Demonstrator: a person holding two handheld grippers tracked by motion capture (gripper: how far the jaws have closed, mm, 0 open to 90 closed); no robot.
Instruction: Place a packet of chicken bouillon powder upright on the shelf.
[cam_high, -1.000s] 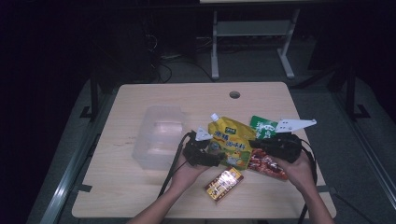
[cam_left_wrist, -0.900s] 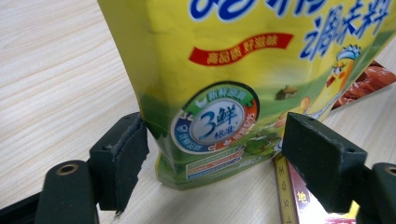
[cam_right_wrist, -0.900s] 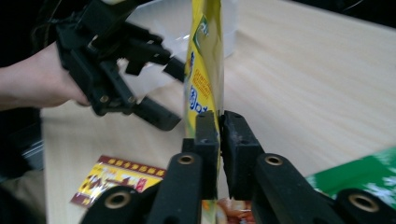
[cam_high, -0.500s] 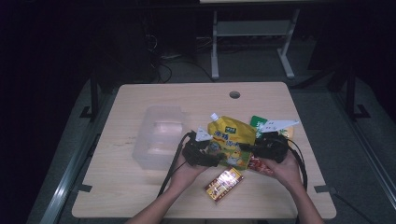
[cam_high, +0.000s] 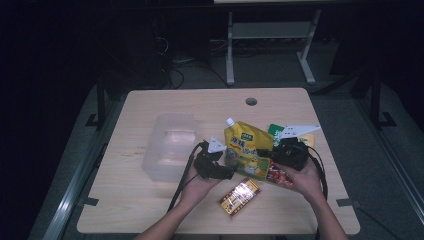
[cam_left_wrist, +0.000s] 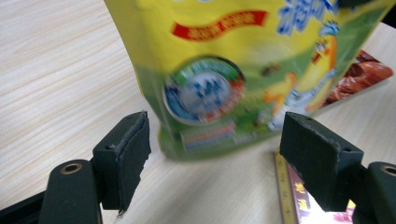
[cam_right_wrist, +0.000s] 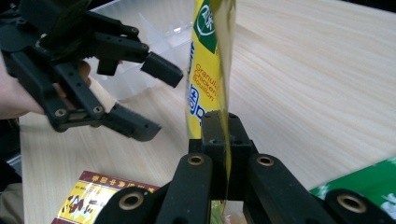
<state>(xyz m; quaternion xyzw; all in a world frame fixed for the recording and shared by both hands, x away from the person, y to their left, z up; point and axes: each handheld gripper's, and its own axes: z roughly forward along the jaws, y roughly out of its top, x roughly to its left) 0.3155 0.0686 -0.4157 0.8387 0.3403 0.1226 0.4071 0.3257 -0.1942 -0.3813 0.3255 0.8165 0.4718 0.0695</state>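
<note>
Pinching the yellow pouch (cam_right_wrist: 208, 70) by its edge, the right tool (cam_right_wrist: 219, 140) has just closed and holds it upright on the surface (cam_high: 150, 210); the left tool (cam_left_wrist: 219, 154) (spread wide) waits beside it, the bin (cam_high: 169, 145) apparently its destination.

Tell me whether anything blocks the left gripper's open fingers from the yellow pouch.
Nothing visible does. The left gripper stands open, and the yellow pouch hangs just ahead of its fingers over bare table. The right gripper pinches the pouch's edge.
</note>
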